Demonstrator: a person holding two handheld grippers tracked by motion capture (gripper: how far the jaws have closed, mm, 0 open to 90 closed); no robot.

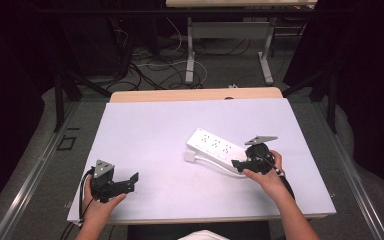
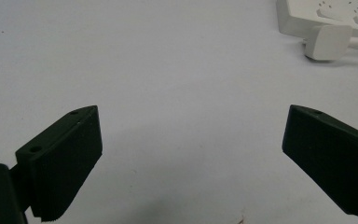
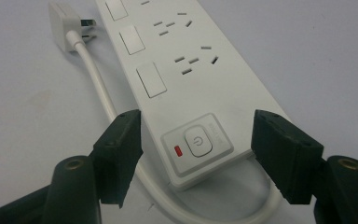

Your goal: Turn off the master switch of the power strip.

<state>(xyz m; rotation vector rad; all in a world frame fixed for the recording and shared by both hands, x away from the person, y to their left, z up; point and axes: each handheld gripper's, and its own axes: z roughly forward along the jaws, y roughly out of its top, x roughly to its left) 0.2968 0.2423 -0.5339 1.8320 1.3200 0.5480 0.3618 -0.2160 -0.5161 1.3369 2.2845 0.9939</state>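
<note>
Two wide-set jaws of the right gripper (image 3: 198, 158) are straddling the glossy white power strip (image 3: 186, 79), revealing its rounded switch; the left gripper (image 2: 191, 163) is gaping over matte table (image 2: 168, 70).

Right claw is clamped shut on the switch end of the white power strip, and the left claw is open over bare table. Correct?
Not quite. In the right gripper view the right claw straddles the power strip at its switch end, but its pads stand apart from the sides: open, not clamped. The left claw is open over bare table.
</note>
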